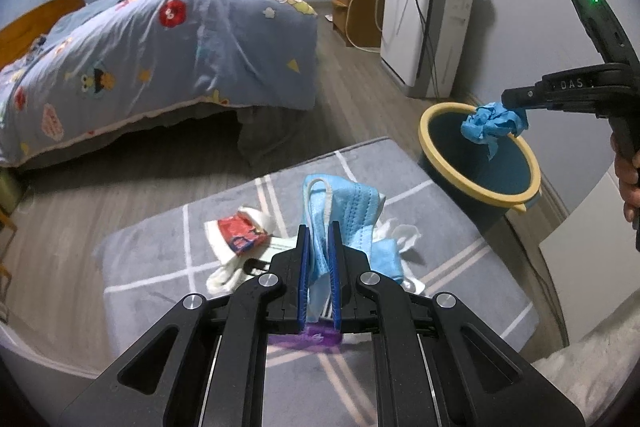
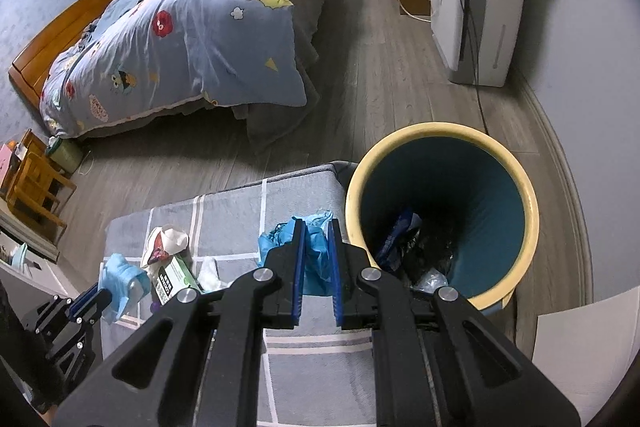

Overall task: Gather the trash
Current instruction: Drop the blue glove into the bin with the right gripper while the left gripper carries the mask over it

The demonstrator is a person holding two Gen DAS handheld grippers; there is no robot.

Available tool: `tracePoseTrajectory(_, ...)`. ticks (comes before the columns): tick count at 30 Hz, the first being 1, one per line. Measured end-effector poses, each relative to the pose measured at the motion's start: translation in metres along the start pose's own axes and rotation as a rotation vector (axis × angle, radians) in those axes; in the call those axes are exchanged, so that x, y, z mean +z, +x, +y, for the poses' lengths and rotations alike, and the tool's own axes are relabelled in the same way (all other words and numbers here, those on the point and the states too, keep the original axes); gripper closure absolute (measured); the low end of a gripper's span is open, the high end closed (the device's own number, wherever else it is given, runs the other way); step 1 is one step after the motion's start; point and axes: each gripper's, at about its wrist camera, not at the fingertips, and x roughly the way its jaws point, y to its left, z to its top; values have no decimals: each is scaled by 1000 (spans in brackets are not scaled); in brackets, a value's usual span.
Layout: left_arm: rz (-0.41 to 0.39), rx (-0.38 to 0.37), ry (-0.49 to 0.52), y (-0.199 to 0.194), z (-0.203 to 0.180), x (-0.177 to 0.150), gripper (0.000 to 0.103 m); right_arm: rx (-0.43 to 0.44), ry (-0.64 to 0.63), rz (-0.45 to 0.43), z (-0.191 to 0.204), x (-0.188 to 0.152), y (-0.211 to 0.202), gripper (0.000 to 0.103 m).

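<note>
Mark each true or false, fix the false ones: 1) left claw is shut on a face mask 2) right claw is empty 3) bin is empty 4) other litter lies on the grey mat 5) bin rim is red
1) True: the left claw is clamped on the blue face mask.
2) False: the right claw grips a crumpled blue wad over the bin.
3) False: wrappers lie at its bottom.
4) True: a red-and-white wrapper lies on the grey mat.
5) False: the rim is yellow.
</note>
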Motion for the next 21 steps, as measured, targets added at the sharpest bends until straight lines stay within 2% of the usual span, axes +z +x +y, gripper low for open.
tracePoseTrajectory(5, 10, -21, 30, 8, -20, 14, 93, -31, -2, -5, -17, 7, 3, 92)
tracePoseTrajectory(12, 7, -80, 92, 33, -67, 50, 93, -71, 114, -15, -75, 17, 9, 92)
tracePoseTrajectory(21, 53, -197, 153, 85, -134, 85, 93, -176, 202, 49, -135, 12, 38, 92)
